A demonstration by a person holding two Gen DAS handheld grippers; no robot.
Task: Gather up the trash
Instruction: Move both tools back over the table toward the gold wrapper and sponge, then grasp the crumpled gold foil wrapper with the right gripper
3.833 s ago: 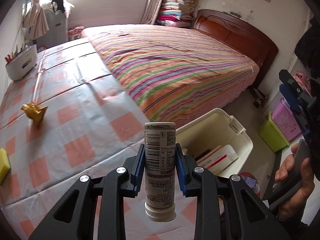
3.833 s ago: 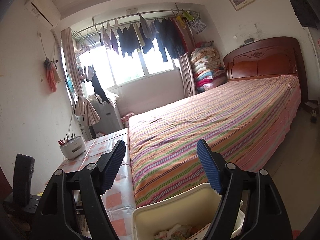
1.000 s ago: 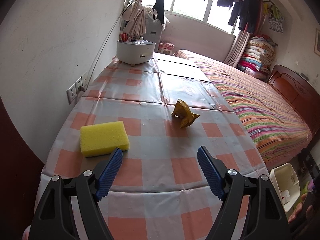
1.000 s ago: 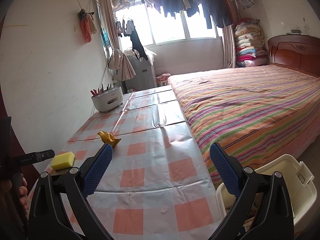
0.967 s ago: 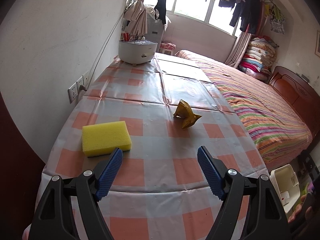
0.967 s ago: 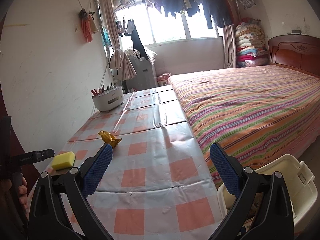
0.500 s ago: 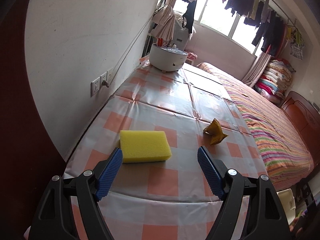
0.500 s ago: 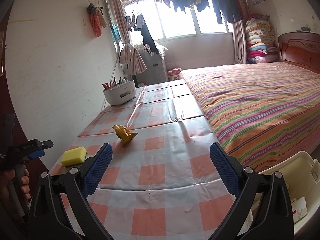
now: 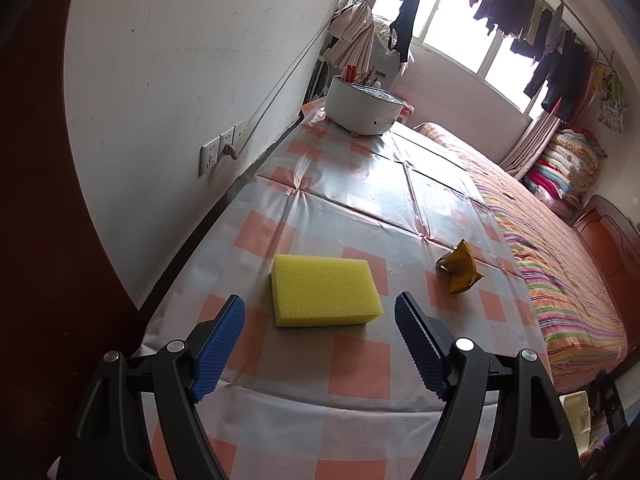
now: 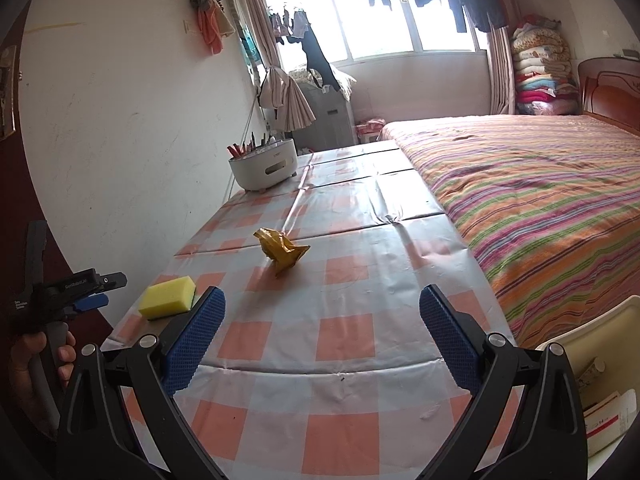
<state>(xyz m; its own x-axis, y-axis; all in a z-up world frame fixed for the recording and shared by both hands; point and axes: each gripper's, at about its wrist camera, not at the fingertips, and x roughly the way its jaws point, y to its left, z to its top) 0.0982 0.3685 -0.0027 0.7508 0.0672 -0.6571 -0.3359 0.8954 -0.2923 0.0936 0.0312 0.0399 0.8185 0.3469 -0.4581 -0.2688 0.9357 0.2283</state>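
On the desk (image 9: 360, 368), covered in an orange-and-white checked cloth, lie a yellow sponge (image 9: 323, 289) and a crumpled yellow wrapper (image 9: 460, 272). Left gripper (image 9: 320, 346) points down at the sponge, its blue jaws spread wide with nothing between them; the sponge sits just beyond the tips. Right gripper (image 10: 322, 334) hovers over the desk's near edge, jaws also spread wide and empty, with the wrapper (image 10: 282, 254) well ahead of it near the desk's middle. From that view the sponge (image 10: 168, 298) lies at the left edge, near a hand (image 10: 36, 354) gripping the left tool. A white pot (image 10: 264, 168) stands at the far end. A striped bed (image 10: 540, 200) runs along the right, and a cream bin (image 10: 592, 380) with trash inside sits below the desk's corner.
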